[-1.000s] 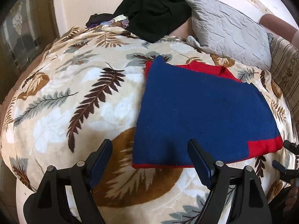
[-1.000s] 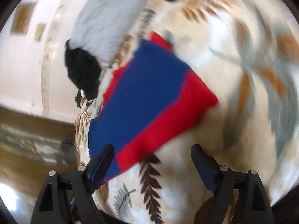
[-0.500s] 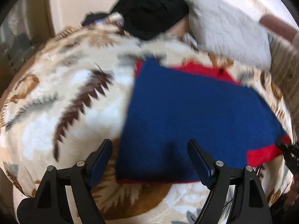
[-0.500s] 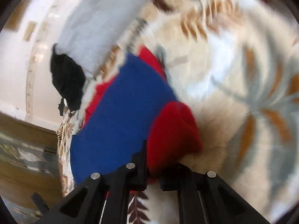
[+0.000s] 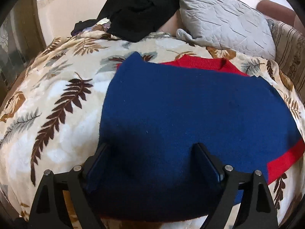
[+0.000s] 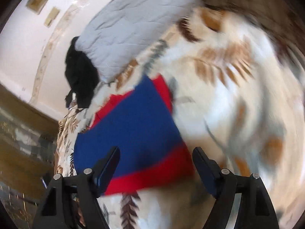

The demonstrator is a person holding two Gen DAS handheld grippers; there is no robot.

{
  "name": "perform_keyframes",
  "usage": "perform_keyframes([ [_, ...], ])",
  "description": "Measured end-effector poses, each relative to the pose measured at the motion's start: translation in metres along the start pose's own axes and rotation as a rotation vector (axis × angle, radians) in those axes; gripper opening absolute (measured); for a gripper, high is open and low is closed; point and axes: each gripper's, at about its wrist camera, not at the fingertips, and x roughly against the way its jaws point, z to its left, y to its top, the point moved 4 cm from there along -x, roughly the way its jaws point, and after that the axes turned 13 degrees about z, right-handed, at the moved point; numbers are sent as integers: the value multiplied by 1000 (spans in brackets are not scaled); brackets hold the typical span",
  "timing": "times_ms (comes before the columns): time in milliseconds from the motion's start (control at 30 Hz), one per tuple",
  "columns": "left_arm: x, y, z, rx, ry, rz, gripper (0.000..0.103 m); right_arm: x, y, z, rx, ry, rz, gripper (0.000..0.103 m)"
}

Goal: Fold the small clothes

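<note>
Bed, covered by cream blanket (image 5: 57,103) with brown and grey leaf print. On it: folded blue-and-red sweater (image 5: 190,114), flat, centre; grey quilted pillow (image 5: 225,19) at the head; black garment heap (image 5: 139,9) beside the pillow.

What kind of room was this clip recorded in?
Most likely a bedroom at home: a leaf-print blanket covers a bed, with a grey quilted pillow at its head and a blue and red sweater laid flat on it.
</note>
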Motion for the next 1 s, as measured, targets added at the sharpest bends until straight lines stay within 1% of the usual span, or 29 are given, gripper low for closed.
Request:
perform_keyframes([
  [33,0,1,1,4,-8,5,90,-10,16,1,12,-10,8,82],
  [100,-1,1,3,4,-15,14,91,-41,52,6,41,-36,60,82],
  [167,-1,0,1,-2,-12,12,92,-68,74,4,50,-65,122,82],
  [200,-1,-1,1,-2,-11,9,92,-84,81,1,57,-96,163,77],
  [233,-2,0,3,-2,-10,8,93,-98,86,-1,56,-117,193,66],
  [267,-3,0,2,-3,-8,6,93,-103,87,1,60,-123,208,22],
  [300,-3,0,2,-4,-7,6,94,-101,87,4,67,-129,205,17],
  [333,-3,-1,2,-4,-12,6,94,-89,85,13,100,-166,164,16],
  [367,-4,-1,3,-5,-18,6,95,-81,83,15,98,-176,128,15],
  [400,-5,-1,3,-5,-19,3,97,-79,83,8,62,-181,113,15],
  [433,-6,-2,2,-4,-16,0,97,-88,81,-9,-10,-179,144,15],
  [467,-6,-2,1,-5,-10,1,98,-93,77,-21,-63,-136,146,18],
  [500,-6,-1,1,-5,-6,7,98,-91,77,-22,-71,-118,126,22],
  [533,-5,-1,1,-3,-11,15,97,-84,74,-19,-66,-113,104,26],
  [567,-4,-1,2,-3,-17,23,97,-77,72,-17,-63,-143,90,32],
  [667,-1,-1,5,1,-18,36,97,-51,62,-2,-19,-196,29,32],
  [700,0,-2,5,5,-16,37,97,-43,58,6,3,-196,12,32],
  [800,5,-6,3,6,-9,37,97,-16,31,37,78,-142,-31,32],
  [833,8,-8,3,3,-8,35,97,-12,20,47,98,-107,-29,32],
  [900,14,-11,3,7,-12,25,97,-13,-3,64,153,-24,15,33],
  [933,18,-12,3,11,-17,20,97,-18,-13,67,166,11,44,37],
  [967,21,-13,5,14,-20,16,97,-26,-22,63,167,21,78,53],
  [1000,24,-15,6,17,-20,13,97,-35,-26,56,158,-3,95,68],
])
